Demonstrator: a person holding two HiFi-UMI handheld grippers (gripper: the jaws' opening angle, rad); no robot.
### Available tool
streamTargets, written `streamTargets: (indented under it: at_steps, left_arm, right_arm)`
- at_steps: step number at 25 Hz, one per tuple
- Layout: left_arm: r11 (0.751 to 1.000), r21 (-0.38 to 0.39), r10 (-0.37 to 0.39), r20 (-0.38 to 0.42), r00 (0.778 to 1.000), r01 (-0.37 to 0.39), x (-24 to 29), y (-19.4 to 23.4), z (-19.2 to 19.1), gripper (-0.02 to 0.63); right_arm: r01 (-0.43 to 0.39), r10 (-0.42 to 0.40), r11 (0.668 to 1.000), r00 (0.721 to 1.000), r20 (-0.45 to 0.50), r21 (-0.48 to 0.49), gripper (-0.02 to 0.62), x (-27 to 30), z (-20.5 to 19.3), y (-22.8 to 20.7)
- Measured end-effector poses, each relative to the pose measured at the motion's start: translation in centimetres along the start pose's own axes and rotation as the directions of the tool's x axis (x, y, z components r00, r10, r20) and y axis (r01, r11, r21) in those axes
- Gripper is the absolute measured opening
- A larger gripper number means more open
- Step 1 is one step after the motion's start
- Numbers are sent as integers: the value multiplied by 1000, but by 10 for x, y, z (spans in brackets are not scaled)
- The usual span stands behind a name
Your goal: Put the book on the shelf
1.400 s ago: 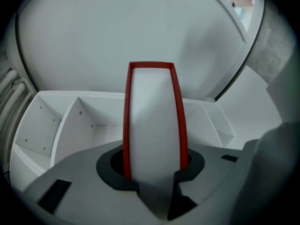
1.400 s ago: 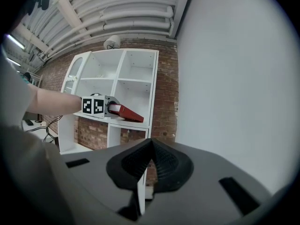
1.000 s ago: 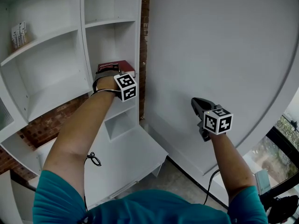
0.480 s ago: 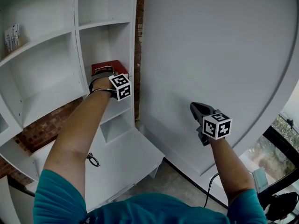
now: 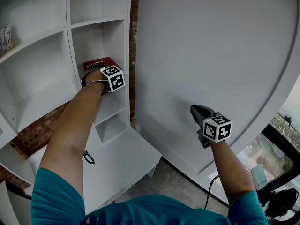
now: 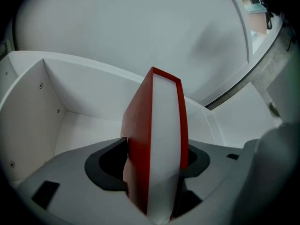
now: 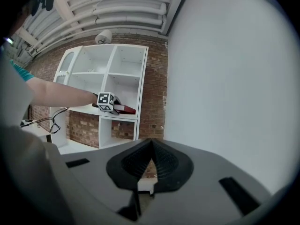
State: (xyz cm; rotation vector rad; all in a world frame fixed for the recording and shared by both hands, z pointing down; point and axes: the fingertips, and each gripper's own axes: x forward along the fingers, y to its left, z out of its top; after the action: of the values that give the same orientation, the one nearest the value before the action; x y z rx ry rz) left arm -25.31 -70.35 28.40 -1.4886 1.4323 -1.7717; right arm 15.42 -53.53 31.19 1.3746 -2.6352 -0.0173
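A red book (image 5: 100, 62) with white pages lies in the middle compartment of the white shelf unit (image 5: 107, 110), beside the brick strip. My left gripper (image 5: 96, 68) reaches into that compartment. In the left gripper view the book (image 6: 161, 121) stands between the jaws of that gripper (image 6: 157, 159), which have just been opening. Its covers sit close to both pads, and no clear squeeze shows. The right gripper (image 5: 197, 111) hangs in front of the big white panel with nothing in it. Its jaws (image 7: 149, 161) are pressed together. From there I also see the book (image 7: 125, 109) on the shelf.
A brick wall (image 5: 133, 55) runs between the shelf unit and a large curved white panel (image 5: 211, 50). Small boxes (image 5: 5, 39) stand on an upper left shelf. A black cable (image 5: 87, 157) lies on the low white cabinet top. A window (image 5: 276, 139) is at the lower right.
My left hand has pushed the book deeper into the compartment, up and to the left in the head view. The right gripper has barely shifted.
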Motion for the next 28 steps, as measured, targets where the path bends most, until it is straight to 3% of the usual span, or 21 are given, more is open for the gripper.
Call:
streamTargets:
  at_steps: [9, 19, 23, 28]
  left_arm:
    - [993, -10, -121, 8, 993, 121, 4, -13, 0, 321]
    - [977, -72, -194, 60, 979, 198, 2, -21, 5, 345]
    - [962, -118, -233, 106, 967, 245, -2, -22, 9, 351]
    - [949, -114, -282, 113, 953, 295, -6, -22, 8, 356]
  right_arm:
    - [0, 0, 1000, 1000, 0, 6, 23, -1, -4, -2]
    - [-21, 21, 1000, 1000, 0, 19, 23, 6, -7, 1]
    - [-31, 31, 999, 1000, -3, 25, 23, 8, -11, 2]
    - [-39, 40, 999, 999, -5, 37, 23, 11, -16, 3]
